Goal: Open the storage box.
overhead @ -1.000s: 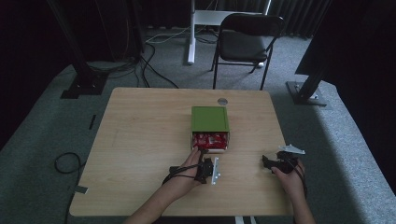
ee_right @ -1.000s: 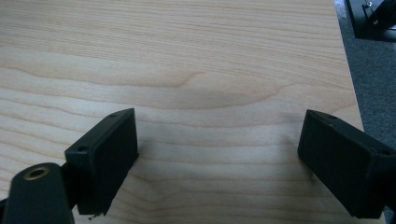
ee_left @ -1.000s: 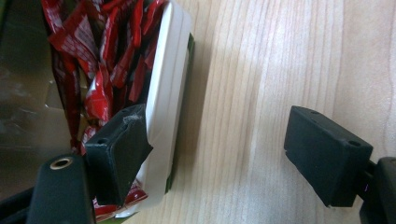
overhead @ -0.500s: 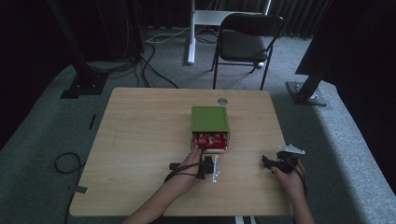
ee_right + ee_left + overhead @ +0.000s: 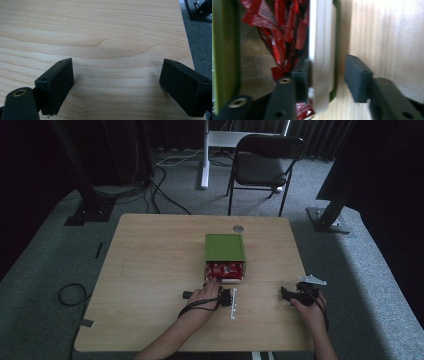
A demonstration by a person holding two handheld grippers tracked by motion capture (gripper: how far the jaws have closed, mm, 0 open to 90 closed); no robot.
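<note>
A green box stands mid-table with its near end open and red packets showing inside. My left gripper reaches into that open end. In the left gripper view its jaws straddle the box's white-lined green wall. They have just been closing; one pad touches the white side, while a thin gap remains at the other pad. Red packets crowd the inside. My right gripper rests on the table at the right, open with only bare wood between its pads.
The wooden table has a small round grommet behind the box. A folding chair and stand bases sit on the carpet beyond. The table's right edge lies close to my right gripper.
My left hand has pushed forward to the box's open end, and its jaws have narrowed around the box wall. The right hand has stayed put.
</note>
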